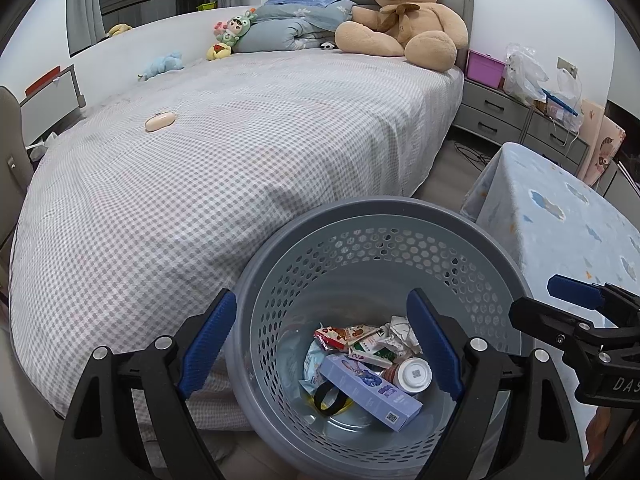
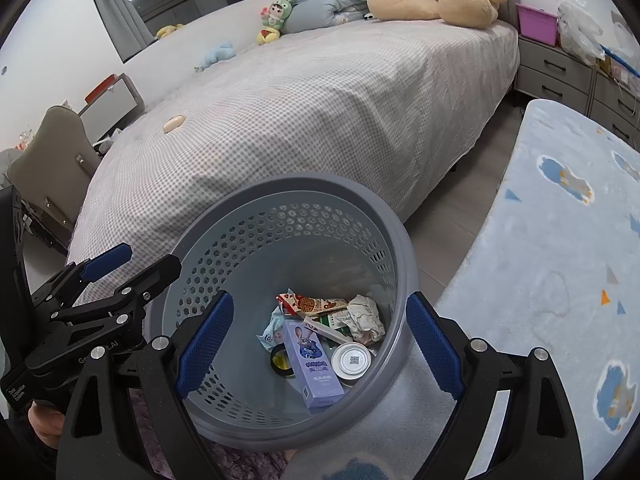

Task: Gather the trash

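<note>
With my left gripper (image 1: 320, 344) and right gripper (image 2: 320, 344) both apart and empty, I judge the collecting almost done, since wrappers, crumpled paper and a lilac carton (image 2: 314, 364) lie inside the grey perforated plastic bin (image 1: 372, 216).

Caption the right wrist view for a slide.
Open right hand-held gripper above the bin of trash, beside the bed.

Home bedroom: bed (image 1: 240, 152), teddy bear (image 1: 404, 16).

Right hand-held gripper (image 2: 320, 344), spread wide, hovers over the bin (image 2: 404, 256) holding wrappers and seemingly a cup.
</note>
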`<state>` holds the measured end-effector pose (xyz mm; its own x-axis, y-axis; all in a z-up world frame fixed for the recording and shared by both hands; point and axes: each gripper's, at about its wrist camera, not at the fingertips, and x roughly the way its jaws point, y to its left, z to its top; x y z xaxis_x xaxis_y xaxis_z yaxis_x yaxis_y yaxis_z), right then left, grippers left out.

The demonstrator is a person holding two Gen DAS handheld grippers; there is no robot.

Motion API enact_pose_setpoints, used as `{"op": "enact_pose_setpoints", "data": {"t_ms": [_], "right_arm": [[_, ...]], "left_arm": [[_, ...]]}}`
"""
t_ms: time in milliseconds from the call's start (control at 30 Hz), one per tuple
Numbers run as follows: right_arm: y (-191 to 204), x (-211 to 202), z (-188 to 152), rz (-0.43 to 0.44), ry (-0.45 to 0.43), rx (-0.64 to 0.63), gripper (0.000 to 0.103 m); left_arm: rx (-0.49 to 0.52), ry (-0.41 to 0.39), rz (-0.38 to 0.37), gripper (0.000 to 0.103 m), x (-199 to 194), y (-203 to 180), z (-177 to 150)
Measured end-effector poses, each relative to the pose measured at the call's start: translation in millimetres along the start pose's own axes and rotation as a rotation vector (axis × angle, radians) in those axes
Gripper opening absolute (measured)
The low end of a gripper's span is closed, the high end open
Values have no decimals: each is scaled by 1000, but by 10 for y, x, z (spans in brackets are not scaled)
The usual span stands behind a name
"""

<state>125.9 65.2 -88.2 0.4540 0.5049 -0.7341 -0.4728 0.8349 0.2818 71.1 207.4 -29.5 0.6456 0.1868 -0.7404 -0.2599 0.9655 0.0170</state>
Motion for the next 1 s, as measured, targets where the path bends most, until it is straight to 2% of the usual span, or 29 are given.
{"op": "enact_pose_setpoints", "data": {"t_ms": [500,633,1000], "right_arm": [[18,7,-9,-45,-12,-22,86],[39,-23,-20,-78,-36,-40,93],[84,-34,-23,-118,-57,-76,94]], "left_arm": [[2,-2,32,83,10,-7,-13],[7,-4,38,83,2,-16,-12],[9,-5,43,83,-6,-28,-9]]}}
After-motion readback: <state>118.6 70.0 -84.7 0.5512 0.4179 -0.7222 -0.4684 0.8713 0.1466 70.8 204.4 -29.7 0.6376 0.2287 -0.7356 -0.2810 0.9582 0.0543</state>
